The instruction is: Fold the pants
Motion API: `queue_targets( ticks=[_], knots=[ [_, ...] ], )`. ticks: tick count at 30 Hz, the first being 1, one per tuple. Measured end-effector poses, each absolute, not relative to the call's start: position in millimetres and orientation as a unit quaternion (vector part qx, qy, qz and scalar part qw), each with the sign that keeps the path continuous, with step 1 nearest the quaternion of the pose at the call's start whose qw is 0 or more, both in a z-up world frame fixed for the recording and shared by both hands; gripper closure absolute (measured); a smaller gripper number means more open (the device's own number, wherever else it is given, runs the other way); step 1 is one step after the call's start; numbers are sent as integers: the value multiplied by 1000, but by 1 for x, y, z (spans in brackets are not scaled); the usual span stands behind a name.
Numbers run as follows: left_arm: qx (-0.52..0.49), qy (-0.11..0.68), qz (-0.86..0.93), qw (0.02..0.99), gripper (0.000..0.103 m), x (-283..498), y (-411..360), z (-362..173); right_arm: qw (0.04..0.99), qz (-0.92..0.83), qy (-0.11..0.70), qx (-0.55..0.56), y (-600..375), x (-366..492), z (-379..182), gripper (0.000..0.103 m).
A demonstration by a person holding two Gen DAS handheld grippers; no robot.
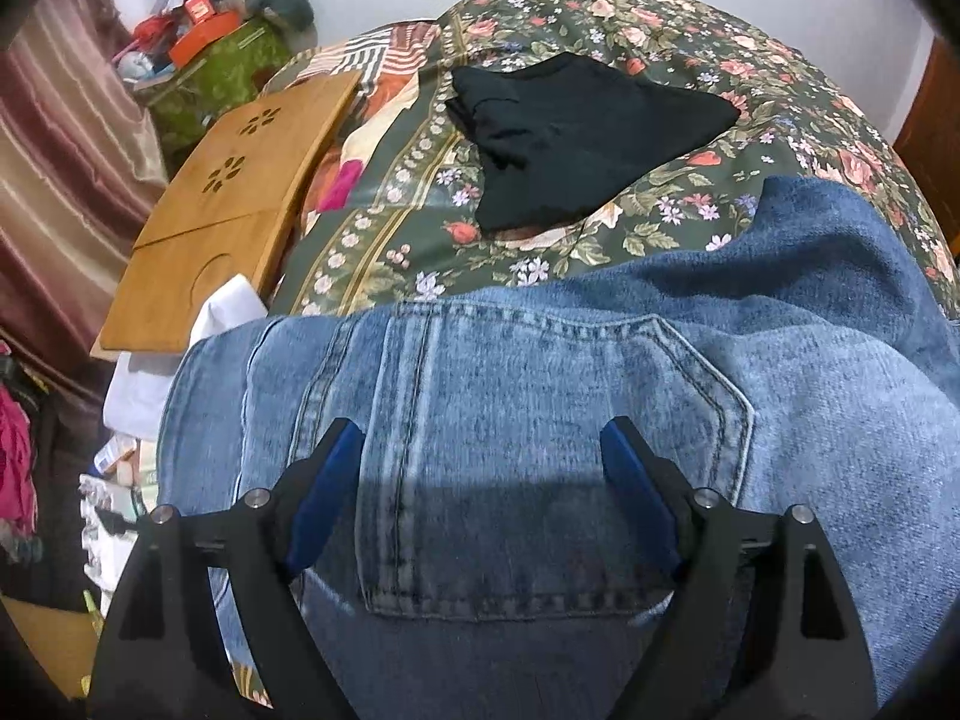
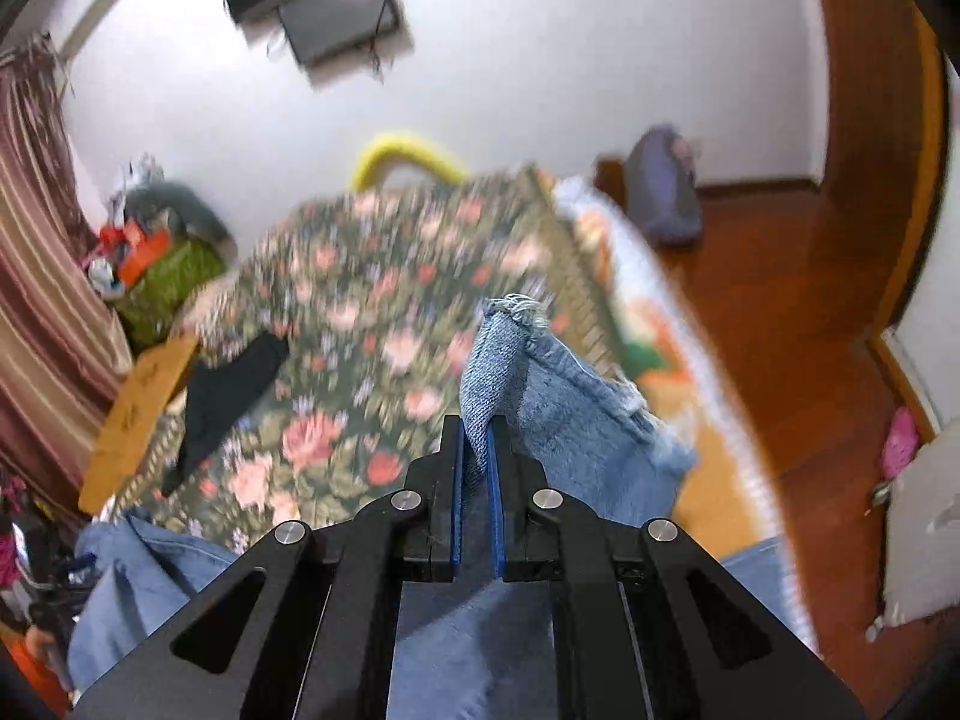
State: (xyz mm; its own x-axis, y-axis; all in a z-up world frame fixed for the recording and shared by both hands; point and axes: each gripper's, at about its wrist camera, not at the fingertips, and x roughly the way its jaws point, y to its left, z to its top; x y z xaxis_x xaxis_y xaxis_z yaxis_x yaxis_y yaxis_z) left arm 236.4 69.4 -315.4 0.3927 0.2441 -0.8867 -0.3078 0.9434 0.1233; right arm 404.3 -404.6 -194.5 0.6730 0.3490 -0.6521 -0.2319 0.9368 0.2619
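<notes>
Blue jeans [image 1: 540,396] lie across the near part of a floral bed [image 1: 600,30], back pocket facing up. My left gripper [image 1: 483,438] is open, its blue pads spread either side of the pocket, just above the denim. My right gripper [image 2: 477,438] is shut on the frayed hem end of a jeans leg [image 2: 510,360] and holds it raised above the bed [image 2: 372,300]. More denim [image 2: 138,570] hangs at the lower left of the right wrist view.
A folded black garment [image 1: 576,132] lies further back on the bed. A wooden lap tray [image 1: 228,204] sits at the bed's left edge, with clutter and a striped curtain [image 1: 54,150] beyond. Wooden floor [image 2: 780,312] lies right of the bed.
</notes>
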Motion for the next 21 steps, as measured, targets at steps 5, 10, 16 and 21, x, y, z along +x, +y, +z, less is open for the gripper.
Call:
queue_targets(
  ticks=[5, 10, 16, 21],
  knots=[
    [-10, 526, 177, 832, 20, 228, 57, -311, 941, 128, 301, 88, -461, 368, -146, 97],
    [9, 524, 186, 831, 20, 223, 45, -310, 941, 108, 304, 97, -494, 354, -155, 97],
    [27, 524, 190, 830, 20, 221, 40, -308, 920, 74, 373, 95, -517, 346, -228, 97],
    [36, 522, 187, 831, 20, 220, 38, -308, 900, 59, 409, 137, -539, 326, -275, 97]
  ],
)
